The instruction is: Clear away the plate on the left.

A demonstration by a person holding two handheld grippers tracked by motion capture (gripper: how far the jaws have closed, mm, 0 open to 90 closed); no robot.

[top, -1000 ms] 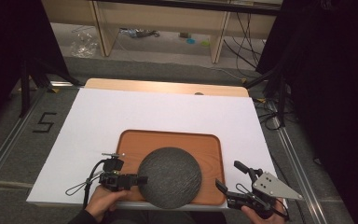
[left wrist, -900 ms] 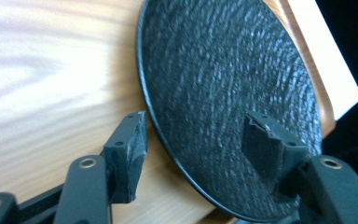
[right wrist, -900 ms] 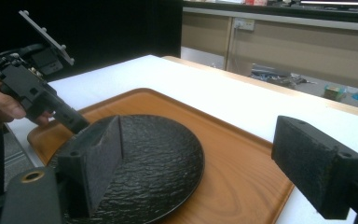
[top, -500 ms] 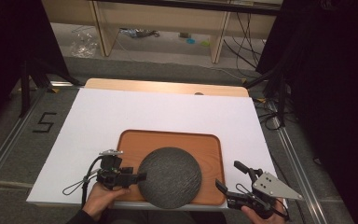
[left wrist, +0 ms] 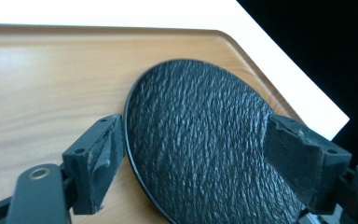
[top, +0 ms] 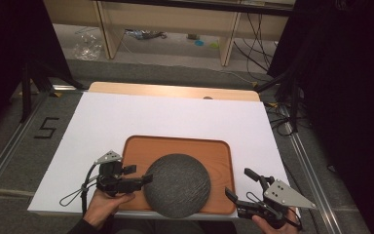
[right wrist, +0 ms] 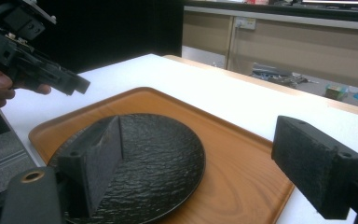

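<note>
you are holding the left hand-held gripper [top: 143,179] at the left edge of the dark round plate [top: 177,185], jaws spread wide and gripping nothing; in the left gripper view the plate [left wrist: 200,140] is lying between and beyond the two pads. compared with a second ago, the grey plate on top of that gripper is now showing and the jaws are sitting slightly further left. the plate is resting on the wooden tray [top: 219,151] on the white worktop [top: 175,117], unmoved. the right hand-held gripper [top: 241,187] is hovering open and empty off the tray's right corner, position unchanged.
</note>
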